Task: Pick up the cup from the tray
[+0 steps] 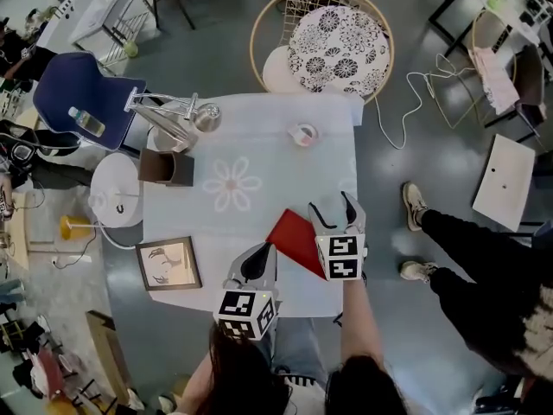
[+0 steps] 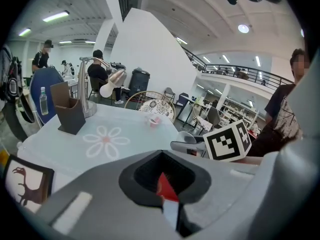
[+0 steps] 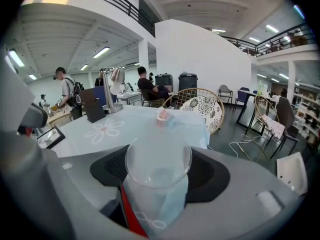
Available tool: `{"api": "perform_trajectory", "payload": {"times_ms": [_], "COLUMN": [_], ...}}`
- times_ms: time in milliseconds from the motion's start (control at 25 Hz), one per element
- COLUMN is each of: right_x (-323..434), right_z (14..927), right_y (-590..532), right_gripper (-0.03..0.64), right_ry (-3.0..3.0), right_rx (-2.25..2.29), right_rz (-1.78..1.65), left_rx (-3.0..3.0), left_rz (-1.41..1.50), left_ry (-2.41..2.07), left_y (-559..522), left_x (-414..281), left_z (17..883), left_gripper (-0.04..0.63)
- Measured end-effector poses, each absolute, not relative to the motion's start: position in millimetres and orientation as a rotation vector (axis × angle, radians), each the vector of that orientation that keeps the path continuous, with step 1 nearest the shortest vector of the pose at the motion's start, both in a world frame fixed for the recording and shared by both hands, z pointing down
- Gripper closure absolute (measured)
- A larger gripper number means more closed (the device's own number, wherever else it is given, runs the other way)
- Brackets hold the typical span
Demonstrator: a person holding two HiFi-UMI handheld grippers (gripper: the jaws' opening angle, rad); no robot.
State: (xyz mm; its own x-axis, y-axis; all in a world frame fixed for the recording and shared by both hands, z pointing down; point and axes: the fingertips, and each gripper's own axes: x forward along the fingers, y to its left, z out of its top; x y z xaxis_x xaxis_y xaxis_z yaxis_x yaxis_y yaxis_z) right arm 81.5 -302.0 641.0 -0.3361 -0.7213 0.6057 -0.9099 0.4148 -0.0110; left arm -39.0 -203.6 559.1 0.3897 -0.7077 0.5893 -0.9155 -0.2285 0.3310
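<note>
Cup sat pinched in your right hand-held gripper.
It looked light, thin, crushable, best held gently mid-wall; your left hand-held gripper was pressed together.

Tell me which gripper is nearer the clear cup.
Right. The right gripper has the clear cup between its jaws; the left gripper is apart from it, by the red tray's left edge.

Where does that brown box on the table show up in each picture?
Head view: brown box at the table's upper left.
Left gripper view: far left, across the table.
Right gripper view: small, left of centre.
Shared landmark: the flower print on the cloth beside it.
</note>
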Motion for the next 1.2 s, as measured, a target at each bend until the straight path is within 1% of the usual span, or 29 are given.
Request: {"api": "perform_trajectory", "payload": {"times_ms": [120,360,480,600,640,680,720,800,1000,1200], "right_x": [81.4,91.4,93.8,92.6,91.1,89.7,88.6,88.5,91.3,96.7], "right_z": [646.8,658.8,664.3,660.4,658.8,657.1,655.2,649.4,627.4,586.0], "right_y": [-301.1,-302.6,-301.4,-301.4,-300.3,-298.9,-297.6,-296.9,-294.9,-276.8], "right_gripper": [0.268,0.272,0.293,0.291,0.28,0.246,0.226,0.21,0.209,0.21], "right_ry": [-2.125,-2.107,-2.094,-2.128,-2.144,-2.16,-2.174,-2.199,-2.254,-2.267], "right_rx": [1.353,1.388,1.384,1.384,1.38,1.376,1.376,1.386,1.422,1.478], "right_rz": [0.457,0.525,0.52,0.532,0.545,0.557,0.567,0.572,0.576,0.484], "left_rx": [2.021,1.987,1.979,1.975,1.98,1.985,1.99,1.996,2.007,2.019], "left_rz": [0.431,0.441,0.463,0.457,0.46,0.466,0.471,0.472,0.47,0.443], "left_ry": [-1.389,-1.433,-1.452,-1.457,-1.452,-1.446,-1.44,-1.434,-1.441,-1.45], "left_y": [-202.6,-197.4,-196.9,-199.6,-199.0,-197.8,-196.4,-194.1,-189.4,-182.6], "left_x": [-40.9,-57.8,-63.1,-64.3,-63.8,-63.1,-62.4,-61.7,-63.5,-63.0], "left_z": [560.9,572.4,574.4,569.1,568.2,567.8,567.6,567.5,563.6,548.5], "left_gripper": [0.595,0.595,0.595,0.595,0.595,0.595,0.594,0.595,0.595,0.595]}}
